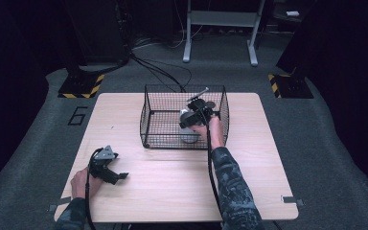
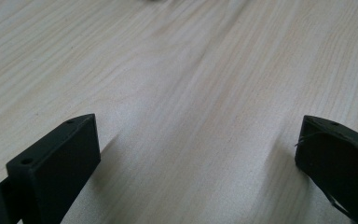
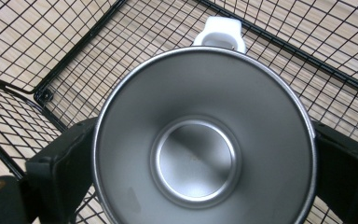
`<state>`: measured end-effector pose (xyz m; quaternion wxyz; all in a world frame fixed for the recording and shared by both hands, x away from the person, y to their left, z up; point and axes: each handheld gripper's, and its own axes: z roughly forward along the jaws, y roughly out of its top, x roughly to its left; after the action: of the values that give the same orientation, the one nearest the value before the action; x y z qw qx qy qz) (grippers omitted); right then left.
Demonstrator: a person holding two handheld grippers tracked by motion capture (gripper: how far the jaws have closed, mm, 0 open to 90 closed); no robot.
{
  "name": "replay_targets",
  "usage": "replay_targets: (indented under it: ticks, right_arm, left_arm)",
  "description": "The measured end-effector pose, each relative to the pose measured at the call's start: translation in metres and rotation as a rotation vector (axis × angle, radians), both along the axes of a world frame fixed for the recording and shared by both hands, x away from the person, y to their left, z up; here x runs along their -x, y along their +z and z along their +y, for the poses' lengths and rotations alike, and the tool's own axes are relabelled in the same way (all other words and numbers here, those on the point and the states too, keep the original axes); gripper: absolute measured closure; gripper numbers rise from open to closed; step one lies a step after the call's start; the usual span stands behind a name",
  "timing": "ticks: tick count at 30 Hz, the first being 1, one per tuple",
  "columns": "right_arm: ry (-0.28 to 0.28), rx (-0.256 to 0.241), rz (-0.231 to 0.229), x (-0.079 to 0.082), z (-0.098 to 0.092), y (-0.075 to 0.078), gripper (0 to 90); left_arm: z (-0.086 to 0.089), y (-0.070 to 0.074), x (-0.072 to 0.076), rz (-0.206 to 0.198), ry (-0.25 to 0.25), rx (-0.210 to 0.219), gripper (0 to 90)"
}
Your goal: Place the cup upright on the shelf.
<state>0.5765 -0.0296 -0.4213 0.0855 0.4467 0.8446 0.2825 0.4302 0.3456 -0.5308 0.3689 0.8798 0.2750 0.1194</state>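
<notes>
Right gripper (image 1: 191,125) is inside the black wire basket (image 1: 149,115) on the wooden worktop (image 1: 172,177), its fingers (image 3: 58,163) clamped on either side of a steel mug (image 3: 205,144) with a white handle. Left gripper (image 1: 120,176) rests low over the worktop's near-left area, fingers (image 2: 56,163) spread wide, holding nothing.

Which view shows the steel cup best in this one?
The right gripper view: the steel cup sits large between the right gripper jaws, its empty inside and white handle visible. In the high view the cup is small, inside the wire basket, partly hidden by the gripper. The left gripper view offers bare table.
</notes>
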Motion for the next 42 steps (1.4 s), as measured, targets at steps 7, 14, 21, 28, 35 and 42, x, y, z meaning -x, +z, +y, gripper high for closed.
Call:
replay_targets:
  ticks: [7, 14, 21, 28, 35, 42]
  right_arm:
    - [0.009, -0.014, 0.016, 0.002, 0.001, -0.004, 3.9]
    - [-0.004, -0.025, 0.002, 0.003, -0.002, -0.002, 4.3]
    - [-0.021, -0.043, 0.006, 0.006, -0.002, 0.003, 0.0]
    - [-0.019, -0.082, -0.051, 0.015, -0.011, 0.019, 0.0]
    - [-0.001, -0.099, -0.14, 0.037, -0.025, 0.041, 0.0]
    - [0.058, -0.097, -0.194, 0.073, -0.041, 0.053, 0.0]
  left_arm:
    - [0.0, 0.0, 0.0, 0.0, 0.0, -0.001, 0.0]
    - [0.0, 0.0, 0.0, 0.0, 0.001, -0.003, 0.0]
    - [0.0, 0.0, 0.0, 0.0, 0.001, -0.002, 0.0]
    - [0.0, 0.0, 0.0, 0.0, 0.001, -0.003, 0.0]
    - [0.0, 0.0, 0.0, 0.0, 0.001, 0.0, 0.0]
    - [0.0, 0.0, 0.0, 0.0, 0.001, -0.003, 0.0]
